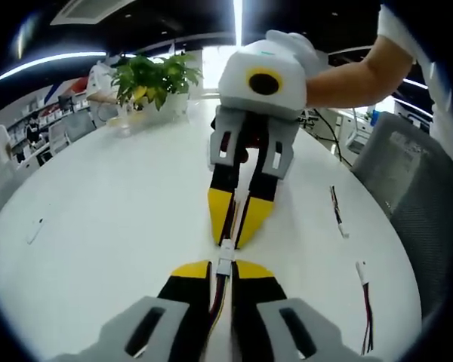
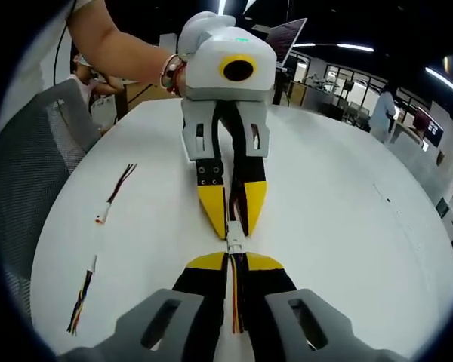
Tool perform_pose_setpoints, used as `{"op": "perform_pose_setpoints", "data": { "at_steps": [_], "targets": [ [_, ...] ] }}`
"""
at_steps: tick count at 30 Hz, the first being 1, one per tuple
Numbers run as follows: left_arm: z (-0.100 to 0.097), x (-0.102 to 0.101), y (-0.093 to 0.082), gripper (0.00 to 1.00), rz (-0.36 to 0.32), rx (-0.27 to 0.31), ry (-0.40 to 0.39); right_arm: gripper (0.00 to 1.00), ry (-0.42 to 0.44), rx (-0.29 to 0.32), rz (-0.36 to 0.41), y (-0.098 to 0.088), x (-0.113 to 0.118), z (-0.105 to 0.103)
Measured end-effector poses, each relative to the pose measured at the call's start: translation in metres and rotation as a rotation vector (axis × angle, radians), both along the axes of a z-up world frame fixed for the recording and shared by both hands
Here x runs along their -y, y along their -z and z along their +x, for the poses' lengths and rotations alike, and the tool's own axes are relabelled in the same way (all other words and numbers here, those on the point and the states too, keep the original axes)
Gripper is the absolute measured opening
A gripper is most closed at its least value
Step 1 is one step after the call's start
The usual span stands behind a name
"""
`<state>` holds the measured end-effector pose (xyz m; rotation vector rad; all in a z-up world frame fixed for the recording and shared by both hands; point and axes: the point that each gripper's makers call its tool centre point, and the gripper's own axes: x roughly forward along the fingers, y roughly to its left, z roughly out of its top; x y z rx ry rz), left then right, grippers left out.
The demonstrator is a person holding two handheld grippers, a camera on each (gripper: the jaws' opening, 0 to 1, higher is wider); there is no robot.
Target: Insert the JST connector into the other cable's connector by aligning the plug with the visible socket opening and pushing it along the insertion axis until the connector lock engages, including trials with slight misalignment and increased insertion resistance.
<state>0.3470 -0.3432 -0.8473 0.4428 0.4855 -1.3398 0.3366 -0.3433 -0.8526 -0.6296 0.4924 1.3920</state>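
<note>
Here I see both grippers, left (image 1: 223, 265) and right (image 2: 233, 259), clamping mated white connectors (image 1: 226, 253) mid-table (image 1: 121, 196), edges well apart.

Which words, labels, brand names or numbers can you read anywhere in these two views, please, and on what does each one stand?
None can be read.
The right gripper and left gripper housings are plain white, with no lettering that shows.
The white connectors between the tips carry no marking that can be made out.
The spare cables on the table bear no tags.
Background shelves and the dark screen are too small and blurred to read.
</note>
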Motion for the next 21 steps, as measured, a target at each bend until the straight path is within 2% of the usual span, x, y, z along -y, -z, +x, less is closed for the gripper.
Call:
{"op": "perform_pose_setpoints", "data": {
  "at_steps": [21],
  "targets": [
    [-0.002, 0.0009, 0.0003, 0.05, -0.016, -0.017, -0.03, 0.05, 0.004, 0.011, 0.0, -0.0009, 0.001, 0.0029]
  ]
}}
